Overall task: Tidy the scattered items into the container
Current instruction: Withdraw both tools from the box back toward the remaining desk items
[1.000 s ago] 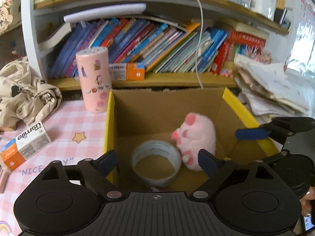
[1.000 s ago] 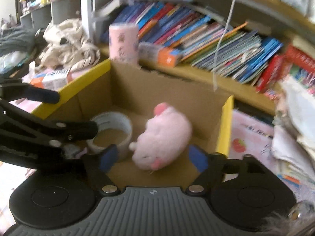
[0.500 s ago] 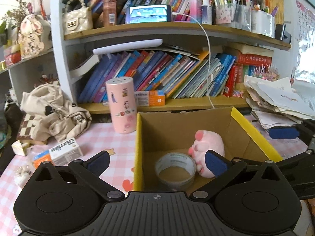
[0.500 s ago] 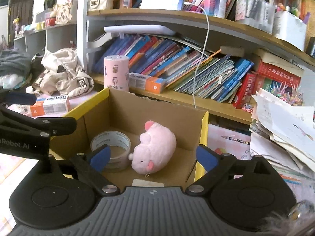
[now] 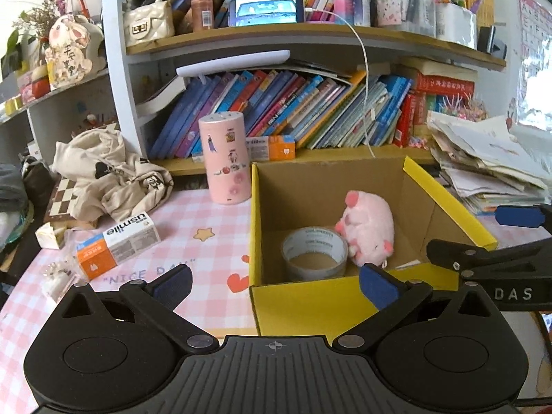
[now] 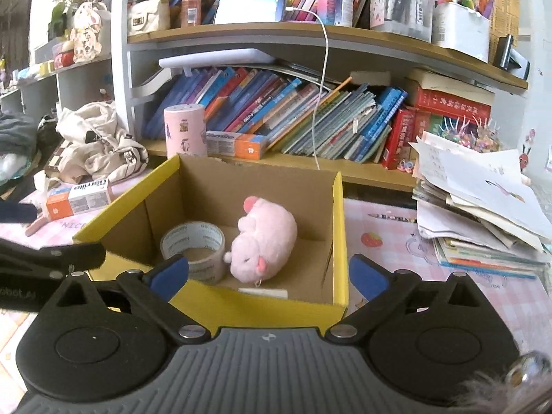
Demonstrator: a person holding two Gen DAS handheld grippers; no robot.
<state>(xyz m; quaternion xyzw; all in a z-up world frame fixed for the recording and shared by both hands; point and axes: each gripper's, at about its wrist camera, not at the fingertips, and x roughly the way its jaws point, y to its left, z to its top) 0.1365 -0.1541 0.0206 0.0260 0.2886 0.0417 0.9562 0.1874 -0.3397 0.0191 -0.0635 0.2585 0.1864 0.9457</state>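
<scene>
The toothpaste box (image 5: 117,243) lies flat on the bench (image 5: 214,252), left of the cardboard box (image 5: 253,227), its long axis slanting. The left claw (image 5: 274,281), spread and empty, sits nearer; the right claw (image 6: 267,272), empty too, is opening.

Open cardboard box (image 5: 448,203) with yellow flaps, right of centre on pink checked tablecloth (image 5: 193,252). Inside: tape roll (image 5: 314,254) lying flat, pink plush toy (image 5: 369,233) touching its right side. Left: toothpaste box (image 5: 117,245); farther back, upright pink cylinder (image 5: 226,158) just beside the box's far left corner. Nearest: left gripper (image 5: 274,281), jaws wide, empty. Right edge: right gripper (image 5: 517,238), jaws opening.
</scene>
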